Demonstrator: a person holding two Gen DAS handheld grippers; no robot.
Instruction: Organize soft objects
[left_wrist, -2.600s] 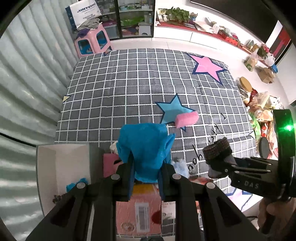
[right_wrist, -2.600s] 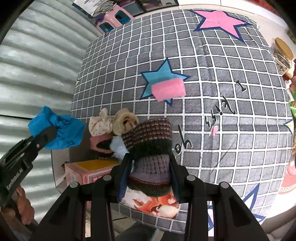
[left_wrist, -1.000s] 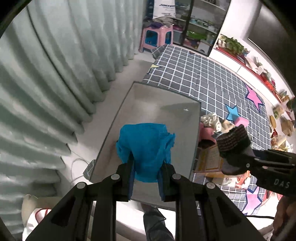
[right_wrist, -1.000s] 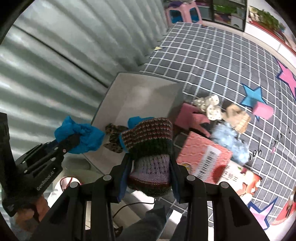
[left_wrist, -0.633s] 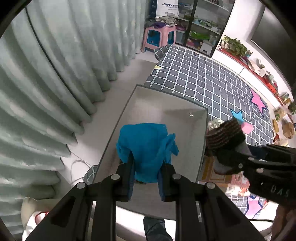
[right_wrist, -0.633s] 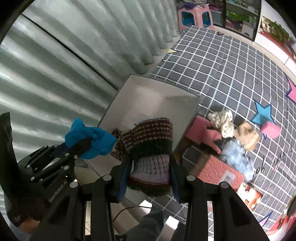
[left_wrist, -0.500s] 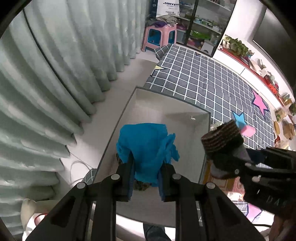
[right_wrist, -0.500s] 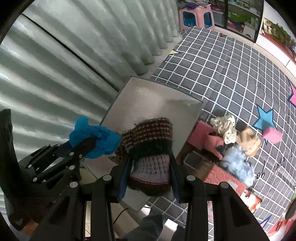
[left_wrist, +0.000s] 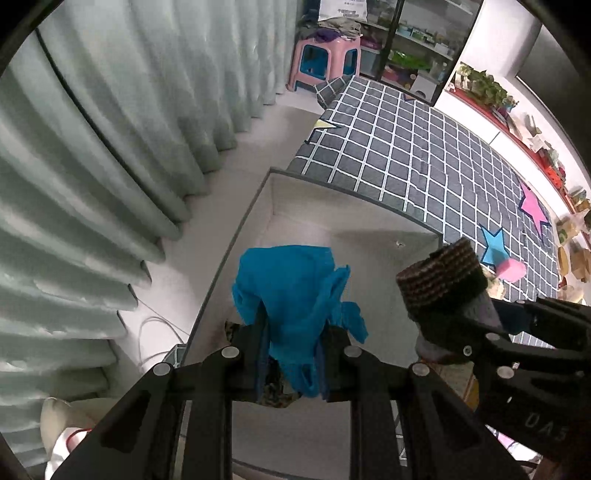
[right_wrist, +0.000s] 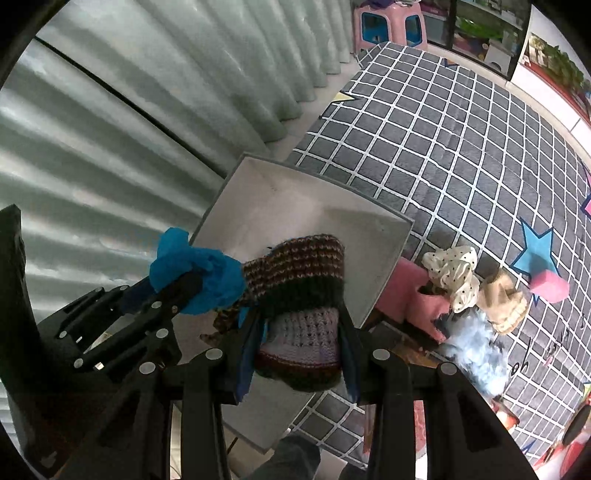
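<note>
Two grippers over one grey bin (right_wrist: 388, 266): left gripper (left_wrist: 295, 354) pinches one blue cloth (left_wrist: 291, 291), right gripper (right_wrist: 301, 332) clamps one knitted striped piece (right_wrist: 299, 273) (both over the bin).

- Leopard-print piece (left_wrist: 275, 389) on the floor of the white bin (left_wrist: 369, 254): mostly covered by the blue cloth (left_wrist: 291, 295) and the left gripper (left_wrist: 293, 354); only a dark patterned scrap shows below the fingers, kind of item unclear.
- Bin, near edge: cut off behind both grippers' black frames.
- Knitted striped item (right_wrist: 301, 291) in the right gripper (right_wrist: 301, 332): lower end hidden between the fingers; full shape not readable.
- Pink box (right_wrist: 417, 295) beside the bin's right wall: contents hidden by a polka-dot cloth (right_wrist: 456, 275).
- Shelf goods (left_wrist: 410, 37) at the mat's far edge: too small to identify.
- Printing on the mat (right_wrist: 528, 363): cut short, illegible.
- Person: only a dark trouser leg (right_wrist: 291, 459) at the bottom edge.
</note>
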